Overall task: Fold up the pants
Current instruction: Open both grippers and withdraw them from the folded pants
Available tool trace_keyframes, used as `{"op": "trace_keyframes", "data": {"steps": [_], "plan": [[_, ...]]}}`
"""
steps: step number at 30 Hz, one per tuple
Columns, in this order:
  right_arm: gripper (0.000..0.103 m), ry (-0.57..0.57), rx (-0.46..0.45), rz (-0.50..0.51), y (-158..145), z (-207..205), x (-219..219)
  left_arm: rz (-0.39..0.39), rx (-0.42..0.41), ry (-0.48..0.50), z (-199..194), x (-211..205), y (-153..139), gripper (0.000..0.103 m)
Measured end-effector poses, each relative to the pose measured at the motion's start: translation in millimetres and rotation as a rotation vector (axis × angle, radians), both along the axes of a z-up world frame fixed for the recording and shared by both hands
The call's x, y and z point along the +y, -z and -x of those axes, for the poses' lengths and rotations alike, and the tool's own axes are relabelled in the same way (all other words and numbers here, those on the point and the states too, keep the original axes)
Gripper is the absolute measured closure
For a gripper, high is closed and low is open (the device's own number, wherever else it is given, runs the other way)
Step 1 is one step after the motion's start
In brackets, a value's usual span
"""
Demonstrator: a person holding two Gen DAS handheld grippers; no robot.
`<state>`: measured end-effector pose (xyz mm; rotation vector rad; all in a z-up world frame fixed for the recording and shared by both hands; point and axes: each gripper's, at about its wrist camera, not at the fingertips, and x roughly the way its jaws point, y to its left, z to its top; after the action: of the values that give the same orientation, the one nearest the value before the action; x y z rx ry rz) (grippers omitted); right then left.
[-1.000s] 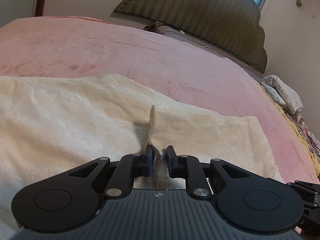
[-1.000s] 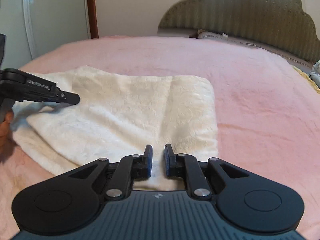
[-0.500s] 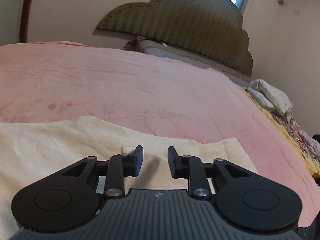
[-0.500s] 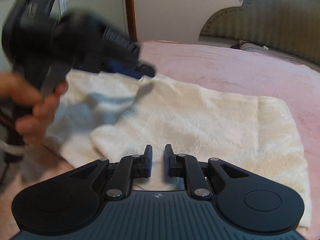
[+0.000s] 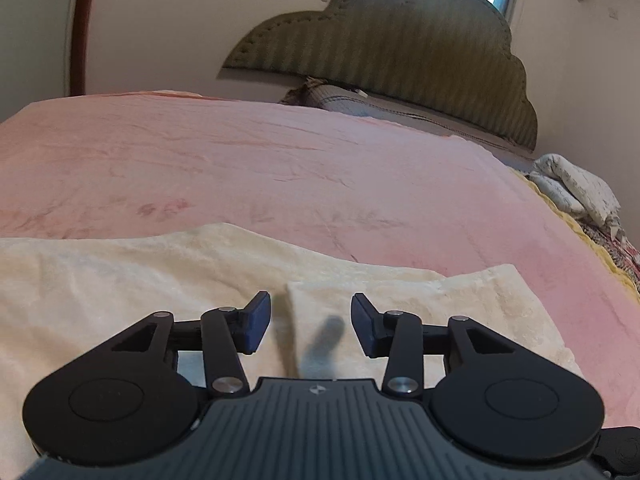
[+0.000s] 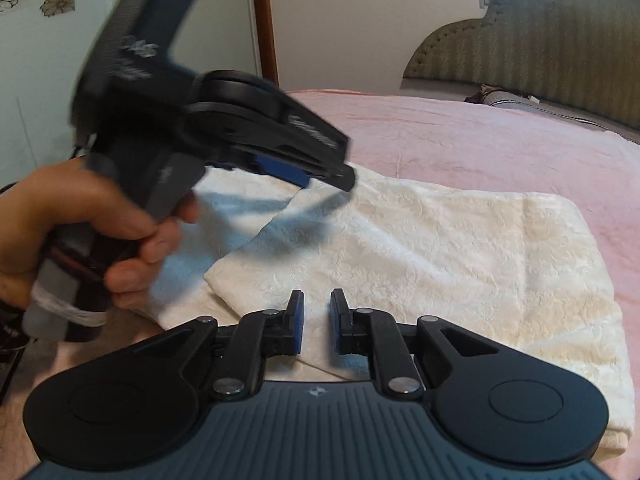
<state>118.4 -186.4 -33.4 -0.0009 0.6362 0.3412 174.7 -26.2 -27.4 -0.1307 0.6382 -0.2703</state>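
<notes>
I am holding my right gripper (image 6: 317, 320) low over the near edge of the cream pants (image 6: 420, 256), its blue pads nearly together with only a thin gap and no cloth between them. Just beyond and to the left in this view, my left gripper (image 6: 320, 178) is hanging above the folded layer's slanting edge; seen from its own camera, the left gripper (image 5: 311, 326) is standing with its jaws apart, having just been opening, with nothing pinched, the pants (image 5: 160, 280) lying flat beneath. The pants are resting as a folded rectangle on the pink bed (image 6: 480, 140), their long axis running away from my left hand (image 6: 80, 232) toward the right. I judge the free short end, farther right, to be nearer my right gripper, so the next fold probably starts there. Beyond, the padded headboard (image 5: 400, 60) is rising against the wall.
</notes>
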Motion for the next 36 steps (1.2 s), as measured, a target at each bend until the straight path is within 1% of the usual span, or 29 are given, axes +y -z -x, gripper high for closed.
{"op": "trace_keyframes", "data": {"steps": [2,4,5,6,9,10,11,13,14,16,17,18,19,20,23,26,30,33,36], "plan": [[0.089,0.0,-0.032,0.024,-2,7,4,0.013,-0.023,-0.038,13,12,-3,0.051],[0.09,-0.029,-0.027,0.092,2,10,12,0.011,-0.035,-0.065,24,19,-3,0.05],[0.09,-0.039,-0.039,0.122,4,14,16,0.007,-0.04,-0.069,29,21,-2,0.05],[0.089,-0.037,-0.043,0.128,4,14,17,0.002,-0.045,-0.071,34,23,-2,0.05],[0.089,0.0,-0.052,0.086,-1,17,15,-0.017,-0.058,-0.067,47,27,-4,0.047],[0.089,0.008,-0.068,0.076,-4,19,15,-0.019,-0.063,-0.066,51,30,-5,0.042],[0.089,0.013,-0.083,0.071,-6,20,14,-0.023,-0.069,-0.07,57,34,-5,0.034],[0.089,0.016,-0.109,0.069,-13,21,15,-0.039,-0.074,-0.093,64,44,-7,0.026],[0.089,0.013,-0.117,0.065,-15,20,15,-0.045,-0.069,-0.107,67,51,-6,0.024],[0.087,-0.01,-0.094,0.067,-14,17,16,-0.042,-0.04,-0.137,71,64,-6,0.024],[0.079,-0.022,-0.058,0.086,-9,11,19,-0.03,-0.023,-0.155,74,74,-6,0.024],[0.076,-0.026,-0.027,0.115,-2,7,21,-0.021,-0.011,-0.166,76,81,-6,0.024],[0.072,-0.02,-0.027,0.134,3,7,22,-0.018,-0.003,-0.174,78,89,-6,0.024],[0.07,-0.012,-0.043,0.128,5,10,20,-0.025,0.002,-0.185,81,96,-6,0.024],[0.07,0.013,-0.031,0.071,1,12,10,-0.052,-0.018,-0.223,89,111,-9,0.024],[0.07,0.027,-0.059,0.039,-10,15,9,-0.042,-0.025,-0.257,94,129,-13,0.024],[0.07,-0.042,-0.094,0.054,-23,17,32,0.006,-0.024,-0.329,102,160,-19,0.024],[0.07,-0.147,-0.137,0.097,-31,22,64,0.056,-0.017,-0.385,110,187,-26,0.024],[0.069,-0.27,-0.152,0.119,-31,25,97,0.135,0.008,-0.427,120,215,-30,0.023]]}}
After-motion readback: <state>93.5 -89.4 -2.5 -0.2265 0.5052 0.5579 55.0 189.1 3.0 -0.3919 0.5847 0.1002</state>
